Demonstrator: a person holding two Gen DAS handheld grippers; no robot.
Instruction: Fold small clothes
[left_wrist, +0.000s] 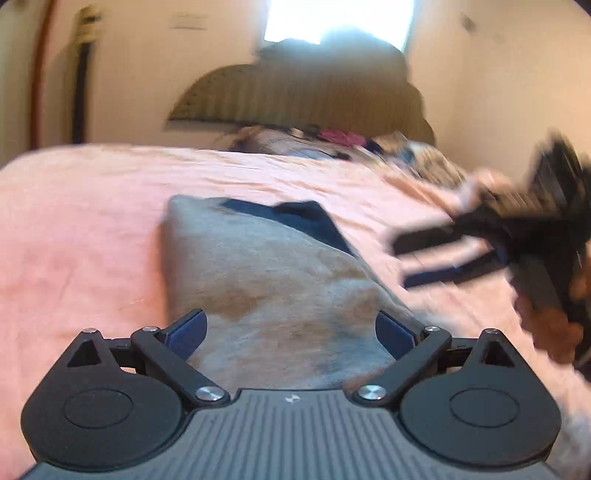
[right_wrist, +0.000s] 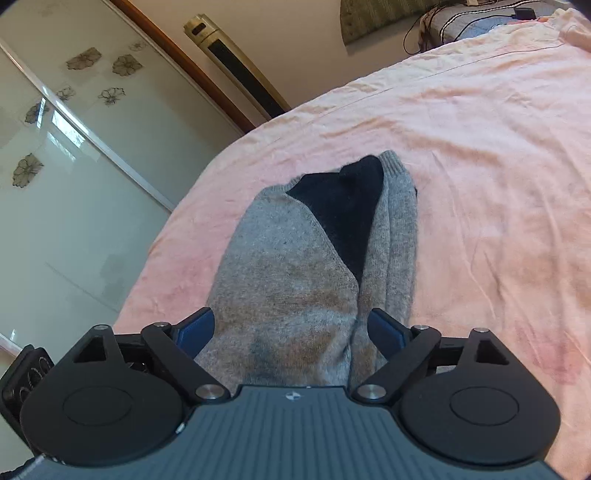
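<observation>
The gray sweater (right_wrist: 295, 266) lay folded lengthwise on the pink bed (right_wrist: 480, 147), its long axis running straight ahead from both tools (left_wrist: 291, 328) (right_wrist: 291, 328), each spread apart, gripping nothing.

1. A bed covered with a wrinkled pale pink sheet (right_wrist: 480, 155) fills most of both views.
2. A curved olive-green ribbed headboard (left_wrist: 295, 99) stands at the far end of the bed, against a cream wall (left_wrist: 480, 92).
3. A bright window (left_wrist: 338, 18) glows above the headboard, washed out by daylight.
4. A blurred heap of mixed fabrics with a magenta piece (left_wrist: 336, 136) lies near the headboard.
5. A grey pillow with dark piping (right_wrist: 476, 26) sits at the head of the bed, a black cable (right_wrist: 412, 35) beside it.
6. A tall gold and black tower appliance (right_wrist: 236, 62) stands by the wall.
7. Frosted glass sliding doors with a flower pattern (right_wrist: 74, 147) stand beside the bed, edged by a brown wooden frame (right_wrist: 184, 62).
</observation>
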